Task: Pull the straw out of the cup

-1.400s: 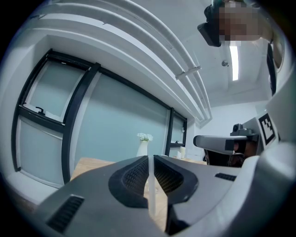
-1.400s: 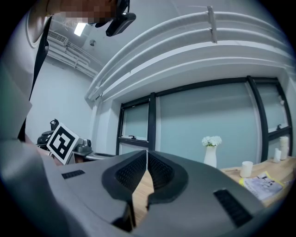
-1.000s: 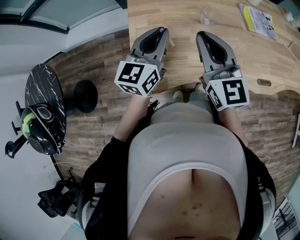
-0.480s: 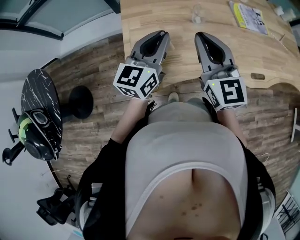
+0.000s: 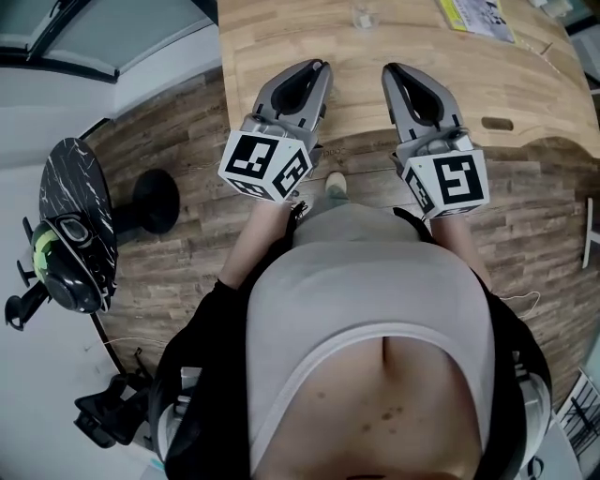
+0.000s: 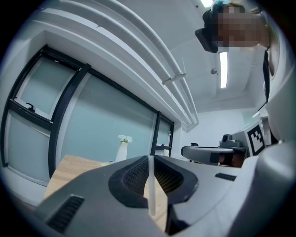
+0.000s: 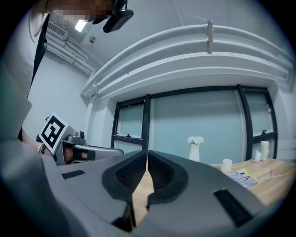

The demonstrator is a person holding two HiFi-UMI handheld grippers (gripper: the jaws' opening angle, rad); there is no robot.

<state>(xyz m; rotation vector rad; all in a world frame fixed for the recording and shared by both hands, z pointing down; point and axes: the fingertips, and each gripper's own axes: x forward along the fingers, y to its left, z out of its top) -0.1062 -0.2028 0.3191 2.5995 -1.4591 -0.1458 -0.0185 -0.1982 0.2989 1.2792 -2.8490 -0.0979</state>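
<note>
- the left hand-held gripper (image 5: 317, 67) is nipped down narrow on the straw (image 6: 150, 185). in the left gripper view the thin white tube stands upright between the textured pads, pressed from both sides, with its top just above the jaw tips.
- so the straw is out of the cup and in the air. it is gripped across its length, probably so it could be drawn straight up without bending.
- the right hand-held gripper (image 5: 392, 70) has jaws that meet at the tips with nothing between them; only bare wood shows through the slit below. i judge it has no job at this point and is held beside the other, out of the way.
- both point level, side by side but apart, over the near edge of the worktop (image 5: 525, 84), close in front of the person's body.
- a small clear vessel, which i take to be the cup (image 5: 361, 16), stands far back on the worktop, well apart from both tools. it is too small in the head view to tell what it holds.
- a printed leaflet (image 5: 478, 14) lies off to its right, and a white vase (image 7: 194, 150) with flowers stands by the window; neither bears on the task.
- judged from this, the pull itself is done and the straw only needs setting down. the risk is crushing or dropping so light a tube.
</note>
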